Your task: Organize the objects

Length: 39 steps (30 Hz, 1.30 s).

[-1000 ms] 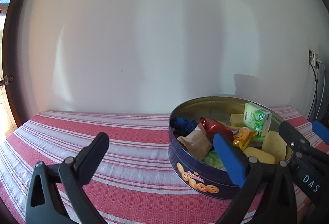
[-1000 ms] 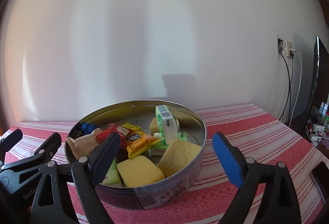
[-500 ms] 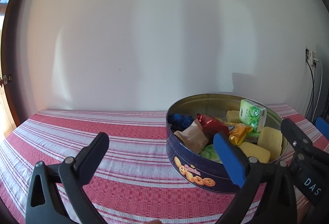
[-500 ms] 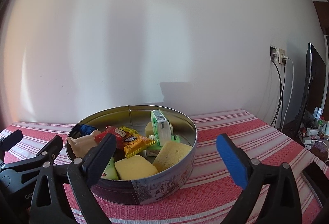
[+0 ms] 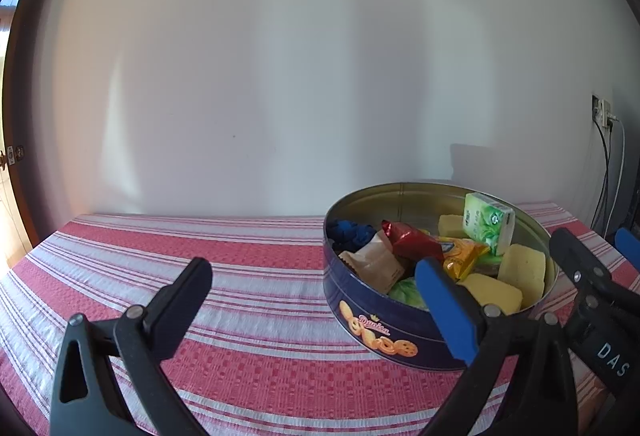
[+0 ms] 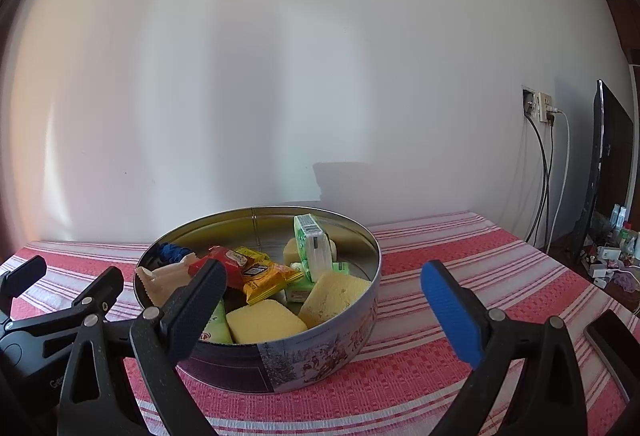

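A round blue cookie tin (image 5: 384,336) (image 6: 320,360) stands on the red-and-white striped tablecloth (image 5: 240,276). Inside it lie yellow sponges (image 6: 266,320), a green tissue pack (image 6: 314,252) (image 5: 488,222), red and orange snack wrappers (image 6: 260,272), a beige packet (image 5: 374,264) and something blue (image 5: 352,232). My left gripper (image 5: 312,300) stands open just left of the tin, nothing between its fingers. My right gripper (image 6: 324,300) is open in front of the tin, holding nothing. Each gripper shows at the edge of the other's view.
A white wall rises close behind the table. A wall socket with hanging cables (image 6: 540,108) and a dark screen (image 6: 612,156) stand to the right. A dark phone-like slab (image 6: 612,340) lies on the cloth at the right edge. The cloth left of the tin is bare.
Both views have backed slightly away from the tin, which sits a little farther off. The right gripper's jaws stand slightly wider than a second ago.
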Available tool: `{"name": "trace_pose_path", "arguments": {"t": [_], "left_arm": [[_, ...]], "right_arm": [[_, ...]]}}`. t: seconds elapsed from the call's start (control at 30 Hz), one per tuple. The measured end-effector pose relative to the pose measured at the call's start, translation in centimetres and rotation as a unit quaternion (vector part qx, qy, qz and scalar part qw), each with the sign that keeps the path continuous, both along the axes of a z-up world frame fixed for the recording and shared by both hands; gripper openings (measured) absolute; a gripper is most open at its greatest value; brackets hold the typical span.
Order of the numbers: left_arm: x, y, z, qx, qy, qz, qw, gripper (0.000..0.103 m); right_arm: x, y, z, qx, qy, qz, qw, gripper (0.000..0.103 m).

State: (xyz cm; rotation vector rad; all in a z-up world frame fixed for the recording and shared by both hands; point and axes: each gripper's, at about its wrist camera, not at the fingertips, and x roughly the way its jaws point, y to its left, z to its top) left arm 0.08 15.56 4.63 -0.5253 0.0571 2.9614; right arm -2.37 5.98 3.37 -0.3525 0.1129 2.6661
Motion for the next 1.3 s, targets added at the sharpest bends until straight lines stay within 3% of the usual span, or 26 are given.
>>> {"name": "trace_pose_path", "arguments": {"t": [1.3], "left_arm": [[0.4, 0.0, -0.1, -0.003, -0.001, 0.005, 1.0, 0.103]], "right_arm": [[1.1, -0.2, 0.2, 0.011, 0.009, 0.01, 1.0, 0.099]]}}
